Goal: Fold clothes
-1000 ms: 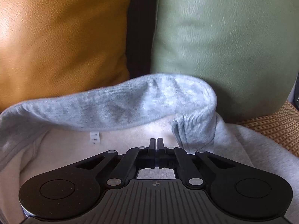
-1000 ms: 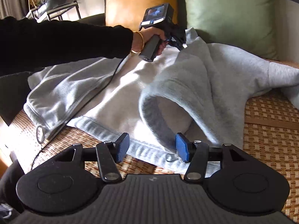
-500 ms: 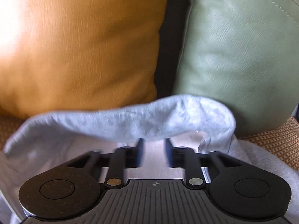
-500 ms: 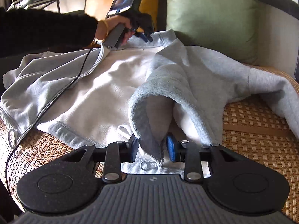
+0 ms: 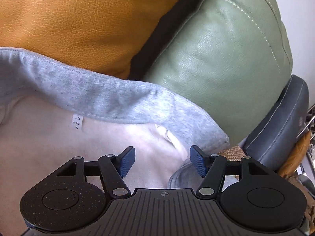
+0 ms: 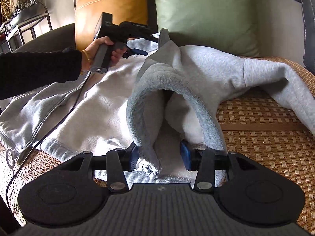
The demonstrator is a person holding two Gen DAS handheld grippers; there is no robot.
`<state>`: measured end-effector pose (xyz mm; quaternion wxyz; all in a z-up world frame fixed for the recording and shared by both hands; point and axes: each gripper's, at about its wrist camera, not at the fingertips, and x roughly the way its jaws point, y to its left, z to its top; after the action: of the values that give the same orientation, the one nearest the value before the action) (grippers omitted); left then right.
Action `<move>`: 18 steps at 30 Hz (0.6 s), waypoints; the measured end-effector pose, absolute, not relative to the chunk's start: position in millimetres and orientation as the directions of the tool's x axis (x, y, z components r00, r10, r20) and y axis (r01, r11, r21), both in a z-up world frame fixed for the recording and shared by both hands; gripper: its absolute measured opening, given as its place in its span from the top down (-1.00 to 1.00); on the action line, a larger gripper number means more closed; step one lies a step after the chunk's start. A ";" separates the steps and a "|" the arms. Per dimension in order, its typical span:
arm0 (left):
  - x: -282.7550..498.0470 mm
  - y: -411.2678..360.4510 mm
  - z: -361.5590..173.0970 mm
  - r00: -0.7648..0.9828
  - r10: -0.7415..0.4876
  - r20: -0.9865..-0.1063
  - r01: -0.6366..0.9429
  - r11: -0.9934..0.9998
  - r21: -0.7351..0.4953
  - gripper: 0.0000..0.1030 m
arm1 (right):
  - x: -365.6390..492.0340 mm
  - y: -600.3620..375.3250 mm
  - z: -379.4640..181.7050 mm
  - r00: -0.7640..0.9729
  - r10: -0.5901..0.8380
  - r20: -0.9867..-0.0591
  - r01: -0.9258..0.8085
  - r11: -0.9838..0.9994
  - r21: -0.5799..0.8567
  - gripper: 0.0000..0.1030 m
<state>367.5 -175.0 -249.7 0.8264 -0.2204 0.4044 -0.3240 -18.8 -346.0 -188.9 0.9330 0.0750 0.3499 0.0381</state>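
The grey fleece zip jacket lies opened on the woven rattan seat, pale lining up; the left gripper hovers by the collar, jaws wide and empty; the right gripper straddles the raised front panel's hem, jaws narrowed but not pinching; soft, thick fabric could slip free and slump, I judge.
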 end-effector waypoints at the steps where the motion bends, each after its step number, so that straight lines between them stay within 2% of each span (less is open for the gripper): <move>1: 370.8 -174.3 -249.3 0.455 -0.719 -0.525 0.371 0.689 -0.622 -0.45 | -18.3 -346.2 -189.3 0.753 0.123 -0.647 -0.017 0.986 0.168 0.06; 8: 367.8 -173.0 -231.7 0.374 -0.804 -0.461 0.496 0.594 -0.633 -0.40 | -18.3 -348.1 -190.8 0.751 0.124 -0.649 -0.018 0.986 0.167 0.06; 13: 374.4 -179.1 -235.9 0.427 -0.746 -0.511 0.457 0.666 -0.589 -0.40 | -16.4 -349.5 -191.8 0.749 0.123 -0.651 -0.017 0.986 0.167 0.06; 18: 384.1 -191.2 -242.5 0.457 -0.747 -0.482 0.408 0.658 -0.633 -0.40 | -17.4 -347.6 -193.6 0.745 0.122 -0.656 -0.015 0.986 0.165 0.06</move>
<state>384.1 -191.2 -242.5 0.8246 -0.2199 0.3859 -0.3502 -17.4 -347.6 -193.6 0.9310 0.0747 0.3555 0.0368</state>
